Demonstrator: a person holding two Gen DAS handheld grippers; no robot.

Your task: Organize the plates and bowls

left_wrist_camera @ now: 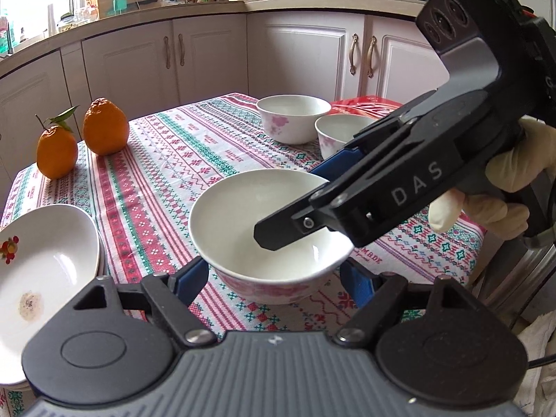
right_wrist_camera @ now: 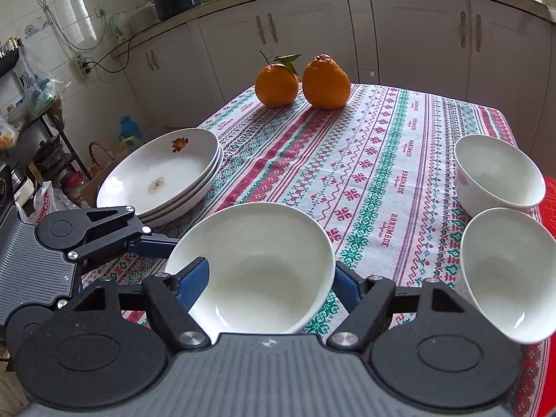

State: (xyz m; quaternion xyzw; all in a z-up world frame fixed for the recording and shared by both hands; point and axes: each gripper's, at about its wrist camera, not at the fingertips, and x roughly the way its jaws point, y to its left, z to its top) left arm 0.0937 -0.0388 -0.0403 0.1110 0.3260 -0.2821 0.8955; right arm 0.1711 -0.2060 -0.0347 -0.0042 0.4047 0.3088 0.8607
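Note:
A white bowl with pink flowers (left_wrist_camera: 250,215) (right_wrist_camera: 257,253) is near the front of the patterned tablecloth. My left gripper (left_wrist_camera: 276,271) is shut on it, one blue pad on each side under the rim. One of its blue fingers (right_wrist_camera: 153,243) meets the bowl's left side in the right wrist view. My right gripper (right_wrist_camera: 271,274) (left_wrist_camera: 285,203) straddles the same bowl with its jaws apart. Its left pad (right_wrist_camera: 193,278) shows over the bowl's inside, and the other pad is outside the right wall. Two more white bowls (right_wrist_camera: 498,173) (right_wrist_camera: 504,271) stand at the right. A stack of white plates (right_wrist_camera: 163,173) (left_wrist_camera: 45,260) lies at the table's left edge.
Two oranges (right_wrist_camera: 277,85) (right_wrist_camera: 326,81) stand at the table's far end. A red object (right_wrist_camera: 550,208) lies beyond the two bowls at the right edge. A gloved hand (left_wrist_camera: 514,173) holds the right gripper. White kitchen cabinets (left_wrist_camera: 208,55) run behind the table.

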